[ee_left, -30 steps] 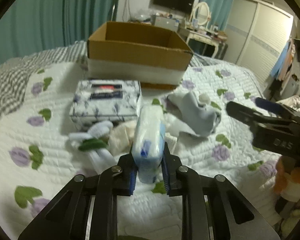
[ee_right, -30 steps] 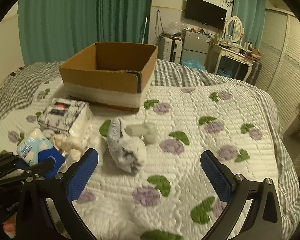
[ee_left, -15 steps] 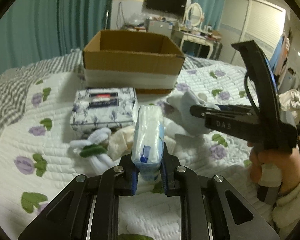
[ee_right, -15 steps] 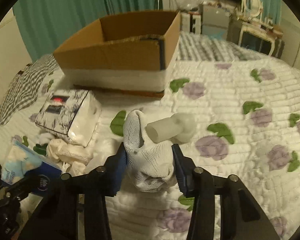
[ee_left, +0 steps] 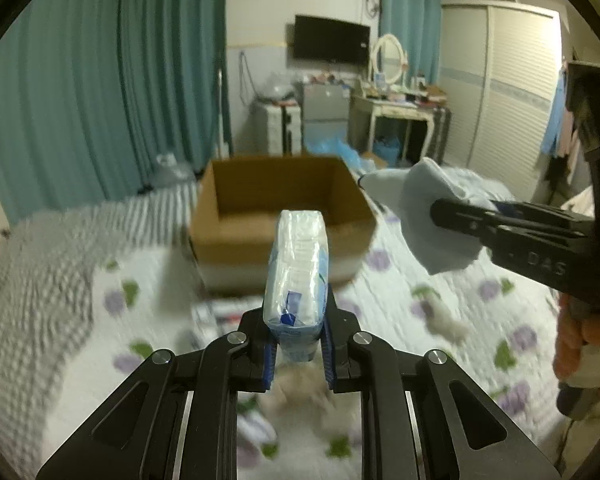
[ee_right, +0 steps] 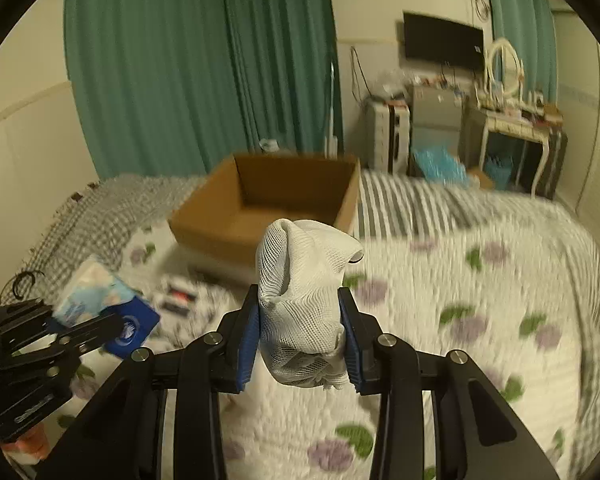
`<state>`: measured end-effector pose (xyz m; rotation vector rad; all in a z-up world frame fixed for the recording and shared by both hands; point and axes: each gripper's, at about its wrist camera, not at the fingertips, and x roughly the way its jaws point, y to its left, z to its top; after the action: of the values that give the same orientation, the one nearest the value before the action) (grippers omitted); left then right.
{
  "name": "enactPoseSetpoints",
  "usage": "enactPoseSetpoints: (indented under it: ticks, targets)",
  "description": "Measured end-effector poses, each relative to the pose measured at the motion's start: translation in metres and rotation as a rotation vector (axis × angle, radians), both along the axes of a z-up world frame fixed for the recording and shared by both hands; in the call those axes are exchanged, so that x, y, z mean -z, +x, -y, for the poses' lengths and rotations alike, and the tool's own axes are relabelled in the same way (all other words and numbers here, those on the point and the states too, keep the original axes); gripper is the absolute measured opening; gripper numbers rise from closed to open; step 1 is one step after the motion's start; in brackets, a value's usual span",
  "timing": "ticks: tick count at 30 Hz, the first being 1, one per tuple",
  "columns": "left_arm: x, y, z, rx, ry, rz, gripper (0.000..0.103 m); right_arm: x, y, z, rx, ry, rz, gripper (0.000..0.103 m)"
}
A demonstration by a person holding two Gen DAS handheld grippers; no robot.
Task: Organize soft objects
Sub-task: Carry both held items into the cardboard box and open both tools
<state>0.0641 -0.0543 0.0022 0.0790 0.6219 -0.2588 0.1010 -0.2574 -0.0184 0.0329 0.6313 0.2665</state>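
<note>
My left gripper [ee_left: 298,354] is shut on a white and blue tissue pack [ee_left: 298,268] and holds it upright above the bed, in front of the open cardboard box [ee_left: 280,204]. My right gripper [ee_right: 302,340] is shut on a white mesh sock [ee_right: 302,300] and holds it up, short of the same box [ee_right: 268,208]. In the left wrist view the right gripper [ee_left: 500,224] shows at the right with the sock [ee_left: 432,216] beside the box's right corner. In the right wrist view the left gripper [ee_right: 40,340] shows at the lower left with the tissue pack [ee_right: 100,300].
A floral tissue box [ee_right: 180,300] and pale soft items [ee_left: 300,392] lie on the quilted flowered bed [ee_right: 460,320] below the grippers. Teal curtains, a dresser with a mirror and a wardrobe stand beyond the bed.
My right gripper closed on the sock and lifted it off the bed. Both grippers rose and moved toward the box with their loads.
</note>
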Motion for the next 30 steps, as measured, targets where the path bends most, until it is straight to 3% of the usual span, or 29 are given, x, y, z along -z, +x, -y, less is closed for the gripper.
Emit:
enactPoseSetpoints:
  ticks: [6,9,17,20,22,24,30]
  targets:
    - [-0.02,0.067,-0.008,-0.038,0.007,0.029,0.018,-0.042,0.038,-0.013,-0.025,0.019,0.088,0.036]
    - [-0.019,0.105,-0.012,-0.037,0.012,0.034,0.022,-0.048,0.07,-0.022,-0.033,0.029,0.106,0.036]
    - [0.027,0.175,-0.004,0.01,0.1,-0.019,0.023,-0.016,0.158,-0.036,-0.033,0.05,0.046,0.038]
    - [0.036,0.185,-0.003,-0.006,0.112,-0.018,0.039,0.002,0.178,-0.035,-0.015,0.051,0.032,0.048]
    - [0.036,0.186,-0.005,-0.029,0.116,0.002,0.064,0.01,0.184,-0.031,-0.011,0.068,0.025,0.083]
    - [0.033,0.186,-0.007,-0.039,0.108,0.022,0.074,0.012,0.183,-0.025,0.018,0.079,0.04,0.086]
    - [0.002,0.163,-0.012,-0.054,0.101,0.055,0.075,-0.007,0.167,-0.009,0.067,0.059,0.077,0.088]
